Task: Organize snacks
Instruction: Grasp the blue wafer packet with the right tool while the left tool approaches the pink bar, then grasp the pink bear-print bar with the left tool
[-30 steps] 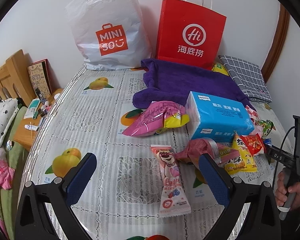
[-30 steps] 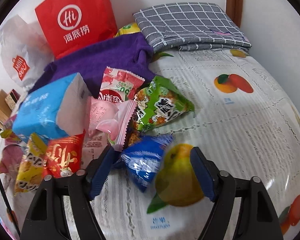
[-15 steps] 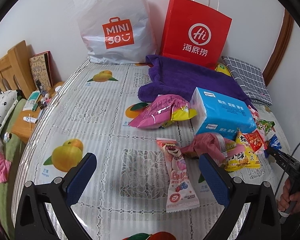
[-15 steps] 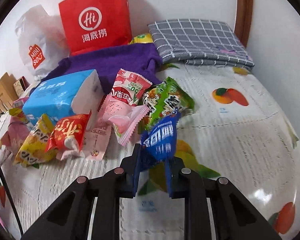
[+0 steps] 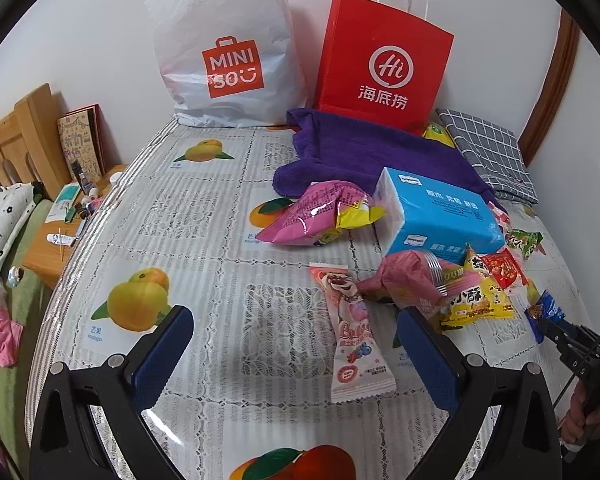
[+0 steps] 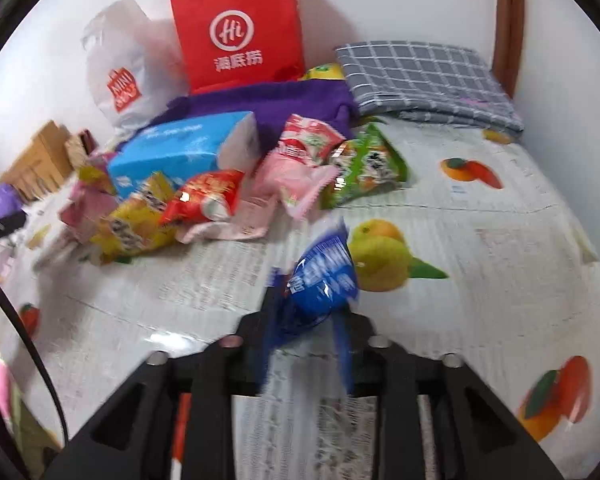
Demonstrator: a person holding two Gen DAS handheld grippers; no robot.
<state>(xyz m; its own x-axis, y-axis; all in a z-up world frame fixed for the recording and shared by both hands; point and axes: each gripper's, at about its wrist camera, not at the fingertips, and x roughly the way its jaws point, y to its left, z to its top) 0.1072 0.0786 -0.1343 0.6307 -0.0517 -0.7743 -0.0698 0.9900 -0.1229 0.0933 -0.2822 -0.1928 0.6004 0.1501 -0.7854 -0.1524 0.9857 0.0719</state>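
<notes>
Right gripper is clamped on a blue snack packet, lifted clear of the fruit-print tablecloth; its jaws have just eased slightly with the packet between them. Left gripper hovers with jaws apart, empty, over a pink bear-print packet. Most snacks sit heaped beside the blue tissue pack, so sorting has likely barely begun.
</notes>
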